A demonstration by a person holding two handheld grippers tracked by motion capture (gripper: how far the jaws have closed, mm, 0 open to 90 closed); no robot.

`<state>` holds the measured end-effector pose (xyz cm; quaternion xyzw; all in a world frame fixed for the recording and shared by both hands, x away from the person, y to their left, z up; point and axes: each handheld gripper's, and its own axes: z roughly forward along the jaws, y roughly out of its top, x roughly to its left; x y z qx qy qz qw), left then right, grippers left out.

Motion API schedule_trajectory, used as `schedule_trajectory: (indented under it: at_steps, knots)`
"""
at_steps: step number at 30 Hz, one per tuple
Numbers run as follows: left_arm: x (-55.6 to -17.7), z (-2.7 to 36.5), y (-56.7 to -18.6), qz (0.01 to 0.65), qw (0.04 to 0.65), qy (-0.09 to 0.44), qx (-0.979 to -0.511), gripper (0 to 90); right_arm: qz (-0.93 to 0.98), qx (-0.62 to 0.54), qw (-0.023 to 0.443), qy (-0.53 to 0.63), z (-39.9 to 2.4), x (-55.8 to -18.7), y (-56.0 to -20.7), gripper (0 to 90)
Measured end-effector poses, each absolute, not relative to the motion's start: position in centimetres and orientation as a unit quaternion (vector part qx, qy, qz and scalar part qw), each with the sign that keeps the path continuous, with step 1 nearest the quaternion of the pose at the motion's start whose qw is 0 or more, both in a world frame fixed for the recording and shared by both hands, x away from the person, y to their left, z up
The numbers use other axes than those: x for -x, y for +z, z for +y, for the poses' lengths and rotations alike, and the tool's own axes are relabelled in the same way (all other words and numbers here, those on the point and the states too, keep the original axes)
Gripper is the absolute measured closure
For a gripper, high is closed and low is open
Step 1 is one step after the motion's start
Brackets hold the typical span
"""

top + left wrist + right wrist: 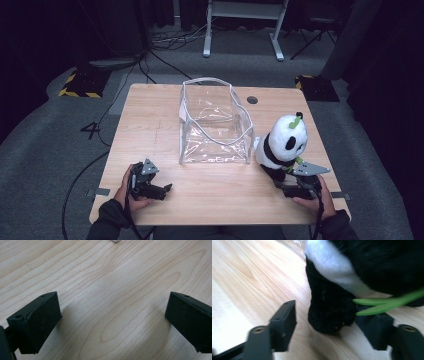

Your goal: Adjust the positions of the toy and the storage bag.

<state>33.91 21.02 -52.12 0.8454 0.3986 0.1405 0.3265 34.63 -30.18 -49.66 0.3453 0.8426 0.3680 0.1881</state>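
High view: bench [150,125] evenly lit from above, surroundings falling to near black at far left and right. Clear bag [215,125] shows mild glare along its rims. Left gripper view: sharp, with soft shadows beside the jaws. Right gripper view: motion blur, plush panda [332,310] out of focus, wood overexposed at left.

Clear bag [215,125] stands mid-table [150,115]; toy panda [282,142] just right of bag; left gripper [167,189] near-left of bag, right gripper [280,187] at panda's foot [329,315].
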Motion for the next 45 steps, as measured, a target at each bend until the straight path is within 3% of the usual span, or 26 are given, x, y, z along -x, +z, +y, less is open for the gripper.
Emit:
schedule_trajectory:
  at_steps: [1,3,12,30,45]
  knots:
    - [-33.9,21.0,-52.1,0.399,0.326,0.141,-0.845,0.4,0.845,-0.343,0.19,0.363,-29.9,-34.7,-49.9,35.8]
    - [-33.9,21.0,-52.1,0.399,0.327,0.14,-0.845,0.5,0.847,-0.343,0.207,0.349,-29.6,-34.9,-50.4,48.0]
    - [-33.9,21.0,-52.1,0.399,0.326,0.14,-0.846,0.5,0.85,-0.341,0.193,0.351,-31.4,-35.0,-50.3,55.6]
    - [-33.9,21.0,-52.1,0.399,0.327,0.14,-0.845,0.5,0.859,-0.334,0.201,0.333,-35.0,-34.6,-49.6,53.6]
    - [-33.9,21.0,-52.1,0.399,0.326,0.141,-0.846,0.5,0.828,-0.366,0.218,0.365,-36.5,-33.1,-48.1,31.0]
